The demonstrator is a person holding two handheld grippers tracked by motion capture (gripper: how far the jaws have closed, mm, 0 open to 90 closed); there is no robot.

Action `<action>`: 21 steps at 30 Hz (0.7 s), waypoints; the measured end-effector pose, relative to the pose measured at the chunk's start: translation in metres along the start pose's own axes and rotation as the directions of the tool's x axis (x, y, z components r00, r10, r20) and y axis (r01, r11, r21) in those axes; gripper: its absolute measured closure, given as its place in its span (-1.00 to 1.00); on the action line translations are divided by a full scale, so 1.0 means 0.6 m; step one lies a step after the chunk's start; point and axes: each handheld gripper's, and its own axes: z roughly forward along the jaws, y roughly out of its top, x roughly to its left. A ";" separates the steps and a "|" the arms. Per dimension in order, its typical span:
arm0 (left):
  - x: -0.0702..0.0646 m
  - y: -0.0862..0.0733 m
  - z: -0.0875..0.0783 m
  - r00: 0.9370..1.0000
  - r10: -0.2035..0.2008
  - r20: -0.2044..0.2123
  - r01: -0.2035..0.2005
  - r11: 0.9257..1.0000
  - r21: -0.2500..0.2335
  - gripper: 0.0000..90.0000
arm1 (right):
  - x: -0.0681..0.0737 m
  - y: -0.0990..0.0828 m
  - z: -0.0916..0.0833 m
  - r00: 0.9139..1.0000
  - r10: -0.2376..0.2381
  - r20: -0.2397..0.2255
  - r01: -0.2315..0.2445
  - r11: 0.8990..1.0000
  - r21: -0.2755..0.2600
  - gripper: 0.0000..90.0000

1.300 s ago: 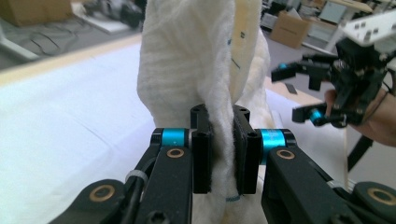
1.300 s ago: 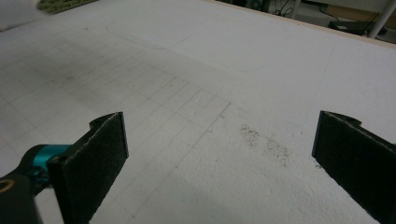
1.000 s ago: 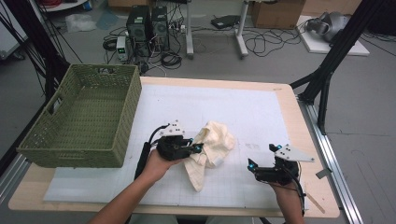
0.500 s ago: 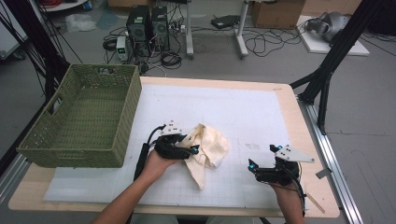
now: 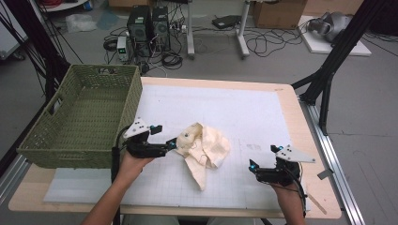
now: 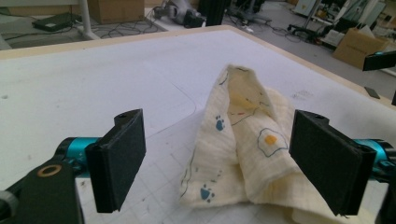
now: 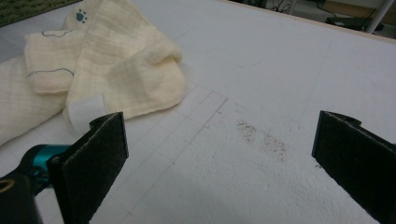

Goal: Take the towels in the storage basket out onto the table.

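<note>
Both claws stand spread wide; the left claw (image 6: 219, 168), just opened, flanks the cream cloth (image 6: 243, 144) without pinching; the right claw (image 7: 219, 163) holds nothing.

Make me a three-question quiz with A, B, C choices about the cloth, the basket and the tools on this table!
1. Where is the basket?
A. left edge of the table
B. right edge
C. on the cloth

2. What colour is the cloth?
A. red
B. cream with small prints
C. black

3. How is the left tool?
A. shut on the cloth
B. open
C. inside the basket

Answers:
1 A, the high view shows it at the table's left.
2 B, pale fabric with paw and egg prints.
3 B, its jaws have just been opening and stand wide; the cloth lies between them, unpinched.
</note>
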 end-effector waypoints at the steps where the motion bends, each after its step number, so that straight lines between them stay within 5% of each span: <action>1: 0.004 -0.008 -0.002 1.000 0.011 -0.008 -0.011 1.000 0.024 -0.59 | 0.001 0.001 0.001 1.000 -0.003 0.000 0.003 1.000 0.001 -0.94; 21: 0.004 -0.023 -0.002 1.000 0.023 -0.007 -0.022 0.999 0.039 -0.59 | 0.002 0.002 0.004 1.000 0.002 0.006 -0.002 1.000 0.001 -0.94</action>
